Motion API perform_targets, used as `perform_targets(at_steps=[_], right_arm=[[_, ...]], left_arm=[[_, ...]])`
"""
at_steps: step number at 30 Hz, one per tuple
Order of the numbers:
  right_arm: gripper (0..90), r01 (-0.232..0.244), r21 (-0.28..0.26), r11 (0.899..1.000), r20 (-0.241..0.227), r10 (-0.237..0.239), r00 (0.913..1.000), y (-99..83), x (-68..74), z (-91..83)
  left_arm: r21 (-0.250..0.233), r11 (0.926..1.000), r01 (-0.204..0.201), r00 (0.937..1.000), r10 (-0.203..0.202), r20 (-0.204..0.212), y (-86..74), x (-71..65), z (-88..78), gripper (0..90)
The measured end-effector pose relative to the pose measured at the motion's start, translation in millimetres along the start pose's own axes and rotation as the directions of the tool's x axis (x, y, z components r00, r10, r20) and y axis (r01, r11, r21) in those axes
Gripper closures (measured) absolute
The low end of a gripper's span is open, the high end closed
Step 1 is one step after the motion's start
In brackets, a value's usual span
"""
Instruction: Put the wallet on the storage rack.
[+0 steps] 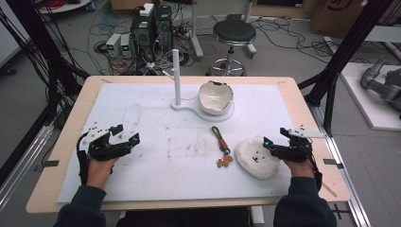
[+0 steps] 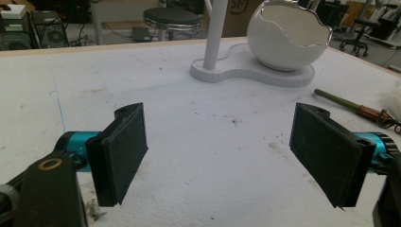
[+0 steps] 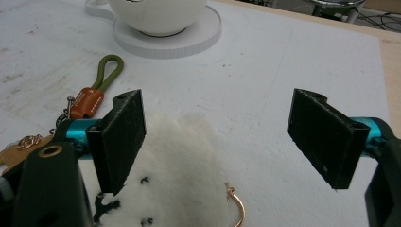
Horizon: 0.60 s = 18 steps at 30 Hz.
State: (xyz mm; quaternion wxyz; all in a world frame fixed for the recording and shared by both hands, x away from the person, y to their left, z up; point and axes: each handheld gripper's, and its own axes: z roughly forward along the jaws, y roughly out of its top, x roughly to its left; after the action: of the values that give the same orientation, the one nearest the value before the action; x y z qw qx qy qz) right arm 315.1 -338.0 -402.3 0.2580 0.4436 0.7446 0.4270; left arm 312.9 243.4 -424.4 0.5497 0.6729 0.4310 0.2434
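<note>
- The jaws of the right gripper (image 1: 273, 143) are seen spread wide with nothing gripped; the fluffy white pouch (image 1: 257, 158) lies under and between them, its fur just beside one pad in the right gripper view, though touch cannot be told.
- A gold ring (image 3: 237, 204) is seen at the pouch's edge in the right gripper view.
- The jaws of the left gripper (image 1: 126, 134) are likewise held wide open and empty, above bare white worktop (image 1: 156, 165).
- Each gripper is held by a hand in a dark sleeve, near the worktop's near edge, the two well apart.
- A keychain strap (image 1: 220, 138), green loop with an orange-brown tab and a small brown charm, lies just beside the pouch on its left in the high view.
- Farther off, a white eggshell-shaped bowl (image 1: 215, 97) is set on a white stand base (image 1: 189, 107), beside an upright white post (image 1: 176, 75).
</note>
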Motion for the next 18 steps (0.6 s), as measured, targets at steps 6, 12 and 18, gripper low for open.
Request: perform_targets(at_steps=[6, 12, 18], right_arm=[[20.5, 0.008, 0.064, 0.998, -0.005, -0.007, 1.0000, -6.3, -3.7, 2.2], [20.5, -0.012, 0.122, 0.992, -0.021, 0.015, 0.9997, -13.2, -8.1, 4.3], [20.5, -0.015, 0.162, 0.987, -0.033, 0.020, 0.9992, -18.2, -9.6, 5.9]], left_arm=[[0.004, 1.0000, 0.002, 1.0000, -0.002, 0.008, 0.5, -1.4, 4.7, 19.6], [0.010, 0.9999, 0.002, 0.9998, -0.003, 0.020, 1.2, -3.7, 11.8, 19.6], [0.009, 1.0000, 0.001, 0.9998, -0.001, 0.019, 1.7, -4.7, 12.2, 19.8]])
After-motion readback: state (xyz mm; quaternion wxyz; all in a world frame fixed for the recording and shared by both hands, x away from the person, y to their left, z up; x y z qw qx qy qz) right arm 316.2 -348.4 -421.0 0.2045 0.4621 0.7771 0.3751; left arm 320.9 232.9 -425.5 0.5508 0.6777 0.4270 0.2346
